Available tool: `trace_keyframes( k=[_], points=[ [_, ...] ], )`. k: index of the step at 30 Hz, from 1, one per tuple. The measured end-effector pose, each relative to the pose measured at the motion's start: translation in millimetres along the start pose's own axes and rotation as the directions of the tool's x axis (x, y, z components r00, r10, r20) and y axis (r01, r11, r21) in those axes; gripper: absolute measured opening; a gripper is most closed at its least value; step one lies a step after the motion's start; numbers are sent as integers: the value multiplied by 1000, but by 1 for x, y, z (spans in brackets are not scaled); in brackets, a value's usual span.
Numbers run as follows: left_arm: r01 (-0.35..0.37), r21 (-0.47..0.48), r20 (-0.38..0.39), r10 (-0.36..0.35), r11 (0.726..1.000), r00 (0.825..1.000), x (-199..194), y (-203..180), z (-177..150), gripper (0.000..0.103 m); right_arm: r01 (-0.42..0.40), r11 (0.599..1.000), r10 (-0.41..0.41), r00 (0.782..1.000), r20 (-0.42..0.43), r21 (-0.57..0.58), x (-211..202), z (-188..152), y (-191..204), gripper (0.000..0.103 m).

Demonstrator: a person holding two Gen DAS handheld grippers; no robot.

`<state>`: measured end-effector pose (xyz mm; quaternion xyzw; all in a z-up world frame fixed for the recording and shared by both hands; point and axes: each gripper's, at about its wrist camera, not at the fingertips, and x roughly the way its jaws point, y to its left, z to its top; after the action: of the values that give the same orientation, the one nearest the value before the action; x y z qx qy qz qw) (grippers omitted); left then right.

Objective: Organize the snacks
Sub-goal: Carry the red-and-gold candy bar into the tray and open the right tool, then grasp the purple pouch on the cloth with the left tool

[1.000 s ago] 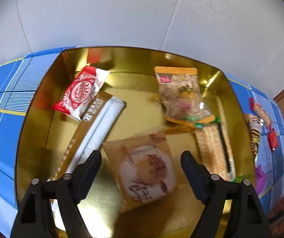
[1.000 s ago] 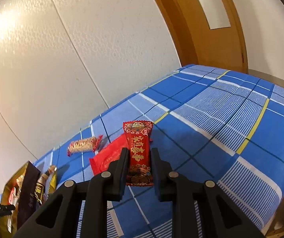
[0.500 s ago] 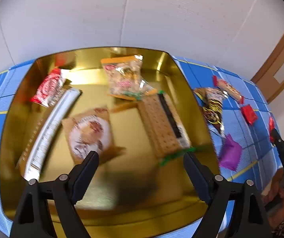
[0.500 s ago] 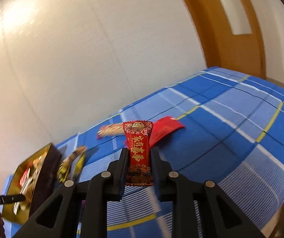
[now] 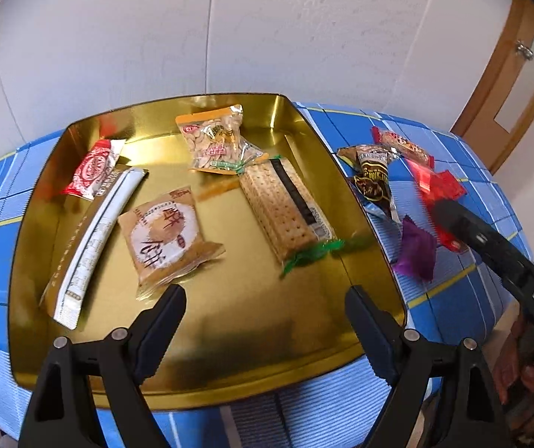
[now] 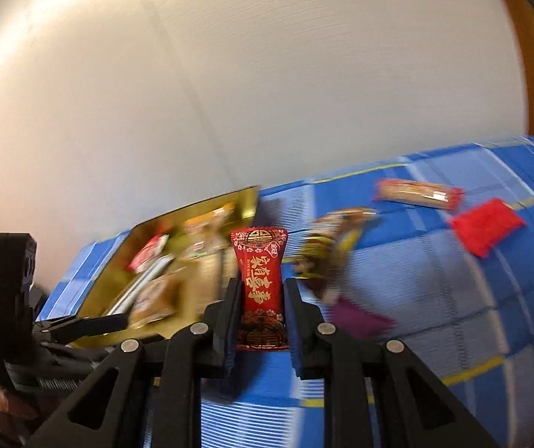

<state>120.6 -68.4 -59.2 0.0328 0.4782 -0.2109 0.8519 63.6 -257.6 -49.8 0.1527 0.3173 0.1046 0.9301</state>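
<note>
One red candy packet (image 6: 261, 283) stands clenched in the right hand-held gripper (image 6: 261, 298), which has swung from open cloth toward the gold tin (image 6: 177, 220) at ten o'clock; delivery looks next. The left hand-held gripper (image 5: 265, 321) hangs released and empty over the tin's near rim, withdrawn from the pastry packet (image 5: 168, 235). Only its view shows five snacks inside and the loose purple wrapper (image 5: 416, 250) at three o'clock.
</note>
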Motion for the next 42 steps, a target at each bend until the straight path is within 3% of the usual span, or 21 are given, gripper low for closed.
trace_keyframes(
  k=[9,23,28,33,38,42],
  points=[
    [-41,7,44,41,999,998,-22,22,-18,87,-57,996,49,992,-120,-69,51,14,47,22],
    [-64,-74,58,68,995,996,-30,57,-27,87,21,999,-34,960,-279,-48,119,4,58,25],
    [-52,-74,58,56,996,997,-29,53,-25,87,-18,999,9,979,-206,-40,89,3,59,30],
    [-35,-62,61,39,997,997,-27,42,-23,87,-14,1000,13,991,-134,-2,53,0,34,30],
    [-1,-40,60,4,999,998,-27,28,-23,87,67,997,-64,996,-64,37,22,-3,1,30],
    [21,-9,68,-20,1000,997,-28,15,-23,87,130,988,-124,990,-67,86,7,-11,-38,30]
  ],
)
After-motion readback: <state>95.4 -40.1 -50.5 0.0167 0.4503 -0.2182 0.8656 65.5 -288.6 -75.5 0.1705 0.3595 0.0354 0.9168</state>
